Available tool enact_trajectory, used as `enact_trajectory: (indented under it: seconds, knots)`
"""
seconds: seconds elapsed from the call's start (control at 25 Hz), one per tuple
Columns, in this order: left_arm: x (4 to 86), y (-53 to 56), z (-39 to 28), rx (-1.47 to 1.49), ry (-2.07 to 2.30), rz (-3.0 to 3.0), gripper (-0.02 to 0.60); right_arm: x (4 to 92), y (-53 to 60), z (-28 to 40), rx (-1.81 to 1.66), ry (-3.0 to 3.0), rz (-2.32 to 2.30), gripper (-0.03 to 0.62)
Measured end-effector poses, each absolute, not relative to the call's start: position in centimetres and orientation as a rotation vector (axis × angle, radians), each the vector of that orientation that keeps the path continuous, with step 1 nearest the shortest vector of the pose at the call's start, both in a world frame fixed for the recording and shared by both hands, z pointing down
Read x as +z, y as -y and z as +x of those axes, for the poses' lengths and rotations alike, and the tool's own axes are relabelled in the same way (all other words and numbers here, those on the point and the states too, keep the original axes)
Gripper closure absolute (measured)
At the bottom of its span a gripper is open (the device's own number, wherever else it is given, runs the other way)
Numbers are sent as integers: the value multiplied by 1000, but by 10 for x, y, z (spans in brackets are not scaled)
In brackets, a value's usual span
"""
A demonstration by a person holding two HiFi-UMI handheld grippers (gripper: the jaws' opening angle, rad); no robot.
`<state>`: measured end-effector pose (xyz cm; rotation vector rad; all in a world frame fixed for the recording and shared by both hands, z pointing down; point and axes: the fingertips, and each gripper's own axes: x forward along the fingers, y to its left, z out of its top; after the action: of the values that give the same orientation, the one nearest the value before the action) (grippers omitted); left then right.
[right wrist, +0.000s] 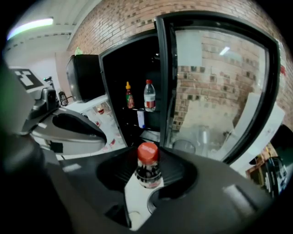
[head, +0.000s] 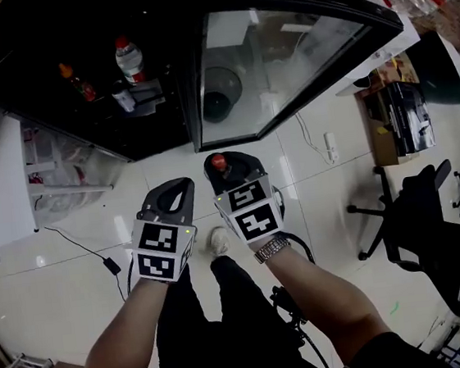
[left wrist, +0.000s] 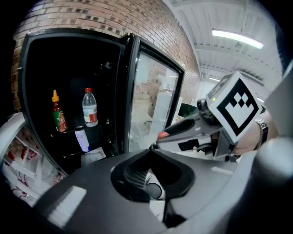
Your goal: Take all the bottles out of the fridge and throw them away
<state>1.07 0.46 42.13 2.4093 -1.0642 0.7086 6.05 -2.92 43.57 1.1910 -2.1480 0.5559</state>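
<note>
The fridge (head: pixel 71 24) stands open, its interior black. On its shelves stand a clear water bottle with a red cap (head: pixel 129 60) (left wrist: pixel 90 108) (right wrist: pixel 149 96), a red sauce bottle with an orange tip (head: pixel 78 82) (left wrist: pixel 58 113) (right wrist: pixel 130 96) and, lower down, a small pale bottle (head: pixel 123 96) (left wrist: pixel 82 139). My right gripper (head: pixel 230 167) (right wrist: pixel 147 157) is shut on a dark bottle with a red cap (head: pixel 219 162) (right wrist: pixel 148 167), held out in front of the fridge. Beside it on the left, my left gripper (head: pixel 169 202) (left wrist: pixel 151 148) has its tips together with nothing between them.
The fridge's glass door (head: pixel 281 49) swings out to the right, with a round bin (head: pixel 219 89) seen through it. A white shelf unit (head: pixel 1 205) stands at the left and a cable (head: pixel 89 253) lies on the tiled floor. A black office chair (head: pixel 415 216) is at the right.
</note>
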Motion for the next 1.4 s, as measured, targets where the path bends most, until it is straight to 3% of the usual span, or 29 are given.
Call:
enact_trajectory:
  seconds: [0.52, 1.4]
  knots:
    - [496, -46, 75, 799, 915, 2390, 578, 562, -27, 126, 709, 1996, 1182, 457]
    - [598, -67, 56, 877, 828, 2305, 578, 724, -38, 139, 823, 1786, 1182, 454]
